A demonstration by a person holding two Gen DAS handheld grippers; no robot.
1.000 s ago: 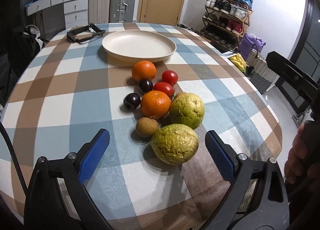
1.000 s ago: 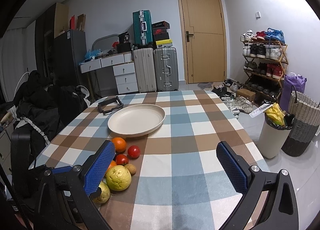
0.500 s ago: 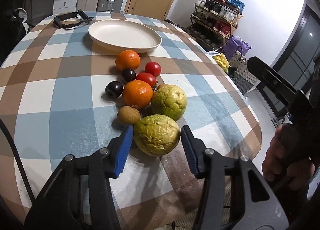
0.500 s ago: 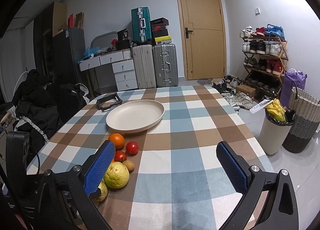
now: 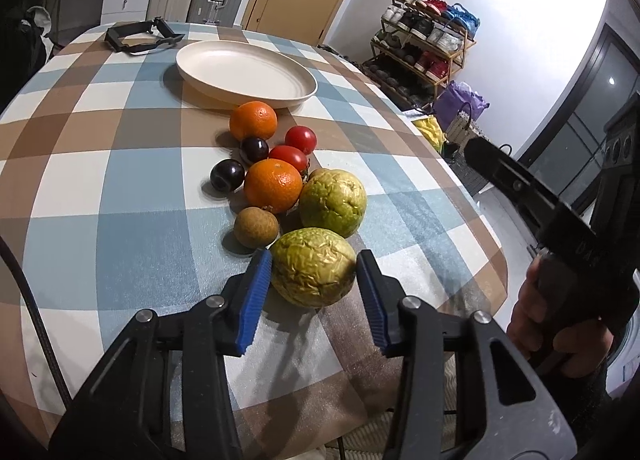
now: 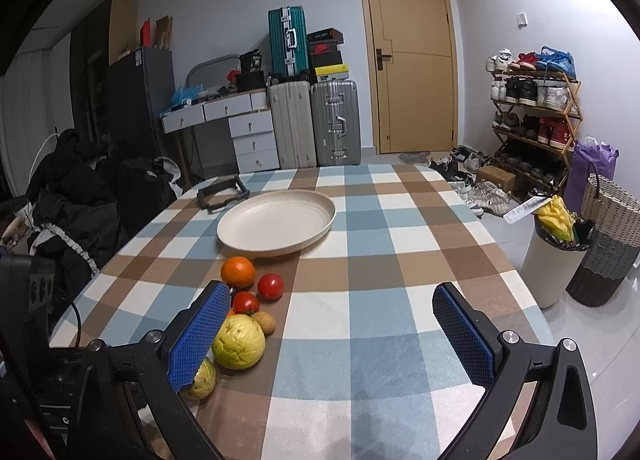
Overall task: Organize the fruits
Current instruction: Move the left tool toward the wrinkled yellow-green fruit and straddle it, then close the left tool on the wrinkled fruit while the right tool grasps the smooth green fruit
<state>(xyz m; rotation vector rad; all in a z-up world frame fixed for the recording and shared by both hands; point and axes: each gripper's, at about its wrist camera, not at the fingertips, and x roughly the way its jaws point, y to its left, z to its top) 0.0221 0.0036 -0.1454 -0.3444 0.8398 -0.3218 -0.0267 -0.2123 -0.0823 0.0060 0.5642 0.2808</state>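
A wrinkled yellow-green fruit [image 5: 314, 266] lies at the near end of a fruit cluster on the checked tablecloth. My left gripper [image 5: 314, 292] is shut on it, blue pads touching both sides. Behind it lie a second green fruit [image 5: 333, 202], a small brown fruit [image 5: 256, 226], two oranges [image 5: 273, 185], two dark plums [image 5: 227, 175] and two tomatoes [image 5: 301, 139]. A cream plate [image 5: 246, 74] stands empty beyond them. My right gripper [image 6: 332, 334] is open and empty above the table, right of the fruits [image 6: 239, 341]; the plate [image 6: 276, 220] lies ahead.
A black strap-like object [image 5: 138, 34] lies at the far left of the table. The table's right edge [image 5: 480, 228] drops to the floor, with a shoe rack [image 6: 532, 120], a bin [image 6: 554, 256] and a basket [image 6: 608, 244] beyond.
My left gripper moved forward and closed its jaws from wide open onto the wrinkled green fruit. The right gripper stayed open and barely shifted.
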